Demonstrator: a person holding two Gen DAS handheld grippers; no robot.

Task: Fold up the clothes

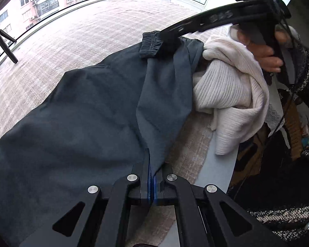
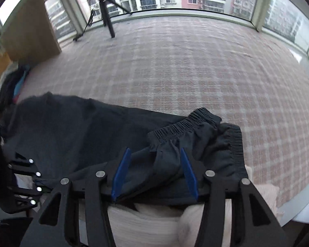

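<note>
Dark trousers [image 1: 88, 111] lie flat on the checked bed [image 1: 76, 30], stretched lengthwise along its near edge, the elastic waistband [image 2: 187, 121] pointing toward the right gripper's side. The left gripper [image 1: 152, 177] is clamped tight on the fabric at the other end. The right gripper [image 2: 154, 168] hangs wide apart over the waistband, gripping nothing. A cream ribbed sweater [image 1: 230, 94] is bunched just beside the waistband, at the bed's edge.

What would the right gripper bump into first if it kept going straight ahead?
Most likely the dark trousers. The right gripper is open, and the bunched cloth just below the elastic waistband already lies between its blue pads. Beyond that is only the checked blanket. Depth is hard to judge.
</note>
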